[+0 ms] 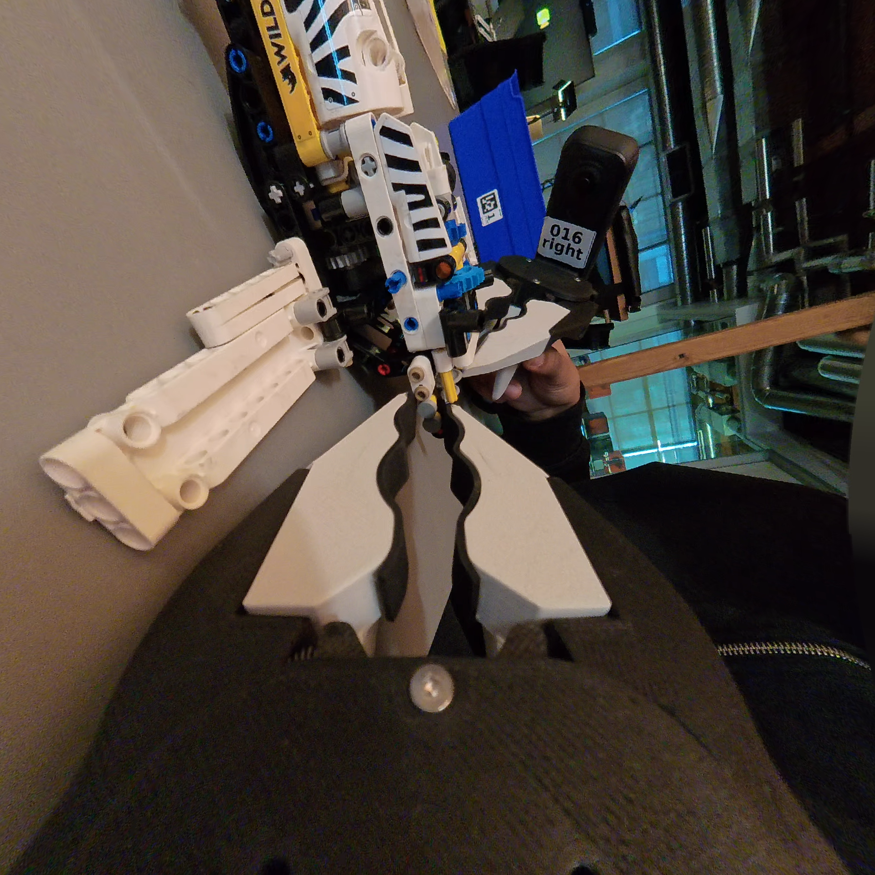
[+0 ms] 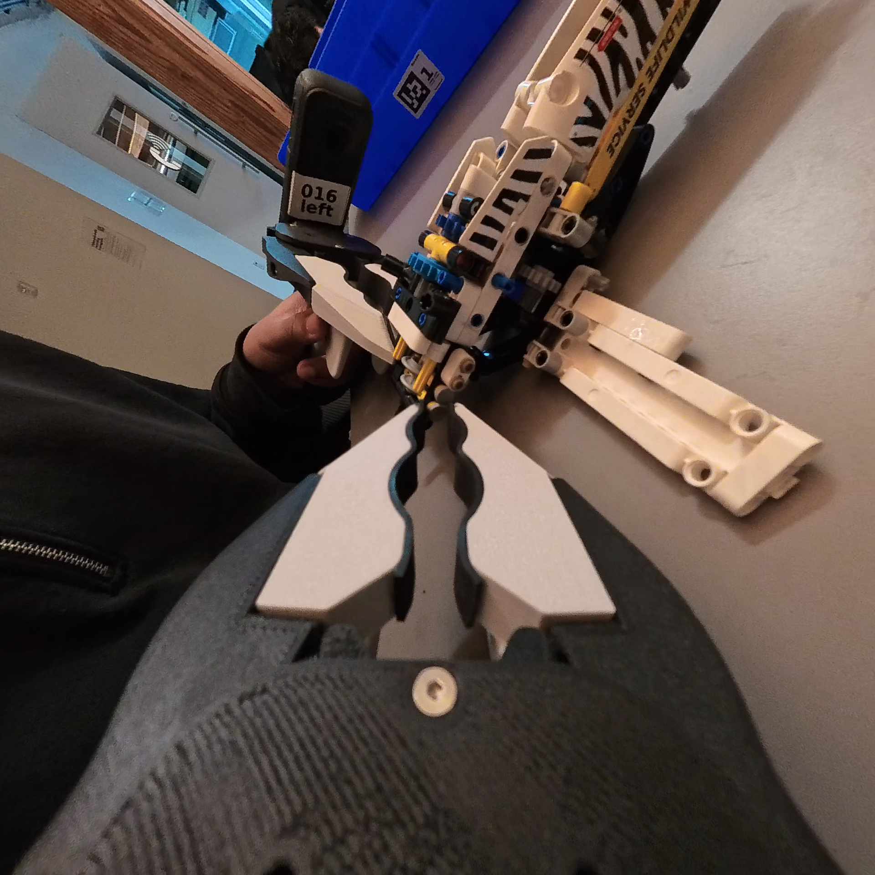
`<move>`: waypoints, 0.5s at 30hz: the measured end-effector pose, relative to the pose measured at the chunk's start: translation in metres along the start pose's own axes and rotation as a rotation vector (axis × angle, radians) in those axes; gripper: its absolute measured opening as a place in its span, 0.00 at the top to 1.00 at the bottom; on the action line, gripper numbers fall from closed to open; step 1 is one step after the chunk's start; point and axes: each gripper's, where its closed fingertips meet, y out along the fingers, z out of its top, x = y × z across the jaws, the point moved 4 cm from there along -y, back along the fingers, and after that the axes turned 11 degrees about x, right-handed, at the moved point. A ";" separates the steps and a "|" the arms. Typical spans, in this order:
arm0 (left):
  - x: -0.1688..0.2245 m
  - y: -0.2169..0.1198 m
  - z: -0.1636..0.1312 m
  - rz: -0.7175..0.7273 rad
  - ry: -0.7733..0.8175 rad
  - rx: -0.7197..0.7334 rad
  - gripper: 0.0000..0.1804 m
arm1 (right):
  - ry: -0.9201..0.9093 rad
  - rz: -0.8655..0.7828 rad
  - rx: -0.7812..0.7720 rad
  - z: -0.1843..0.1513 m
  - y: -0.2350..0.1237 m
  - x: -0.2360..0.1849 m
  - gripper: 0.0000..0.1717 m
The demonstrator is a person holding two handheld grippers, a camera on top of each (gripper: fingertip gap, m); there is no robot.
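Left wrist view is showing both the left gripper (image 1: 432,411) and the right gripper (image 2: 436,411) clamping small pins on the striped toy model (image 1: 407,222).

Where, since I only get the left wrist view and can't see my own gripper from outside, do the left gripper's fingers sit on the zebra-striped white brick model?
Observer: In the right wrist view, the left gripper appears to reach the black and blue bricks on the model's side.
Operator: Is a hand on it?
Observer: Yes, a hand in a dark sleeve holds its handle, one finger on the white trigger.
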 end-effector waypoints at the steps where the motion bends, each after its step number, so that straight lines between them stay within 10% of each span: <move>1: 0.000 0.000 0.000 -0.001 0.000 0.002 0.96 | 0.001 0.000 0.000 0.000 0.000 0.000 0.97; 15: -0.001 0.000 0.002 -0.001 0.022 0.036 0.97 | -0.004 0.000 0.022 0.001 -0.005 0.001 1.00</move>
